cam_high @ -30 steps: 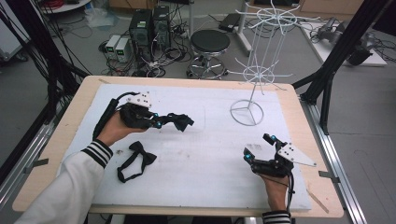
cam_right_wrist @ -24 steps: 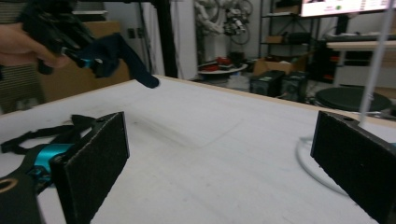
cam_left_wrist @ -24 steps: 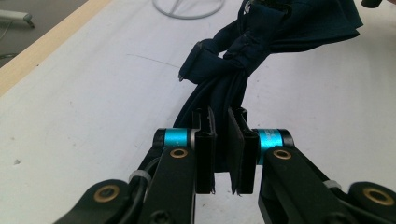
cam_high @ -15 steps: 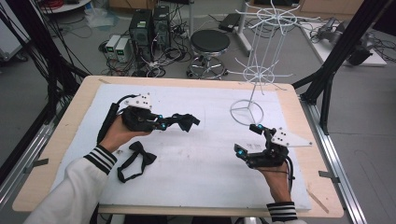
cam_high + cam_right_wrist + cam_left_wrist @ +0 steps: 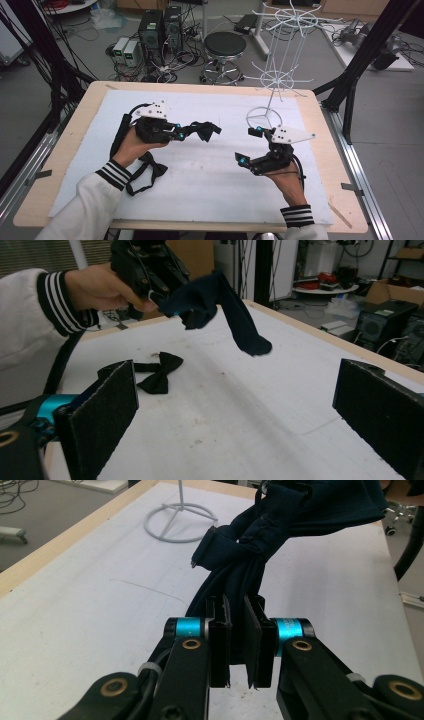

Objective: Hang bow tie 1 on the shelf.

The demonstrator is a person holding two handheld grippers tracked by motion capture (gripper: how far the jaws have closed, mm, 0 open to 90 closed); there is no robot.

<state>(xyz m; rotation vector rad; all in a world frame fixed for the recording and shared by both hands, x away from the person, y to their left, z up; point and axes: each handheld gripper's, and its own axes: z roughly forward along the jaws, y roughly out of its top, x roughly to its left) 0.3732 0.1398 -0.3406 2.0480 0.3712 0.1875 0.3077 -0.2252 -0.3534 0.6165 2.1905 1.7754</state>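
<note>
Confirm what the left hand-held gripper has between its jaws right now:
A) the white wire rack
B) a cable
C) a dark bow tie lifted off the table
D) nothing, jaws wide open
C: the left hand-held gripper is shut on a dark bow tie, which hangs above the white mat.

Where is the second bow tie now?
In the high view the bow tie lies flat on the white mat, at the table's left, beside the person's left forearm.

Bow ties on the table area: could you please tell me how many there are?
2. One dark fabric bow tie hangs clamped in the left tongs above the white mat; the other black bow tie lies on the mat by the left sleeve.
</note>
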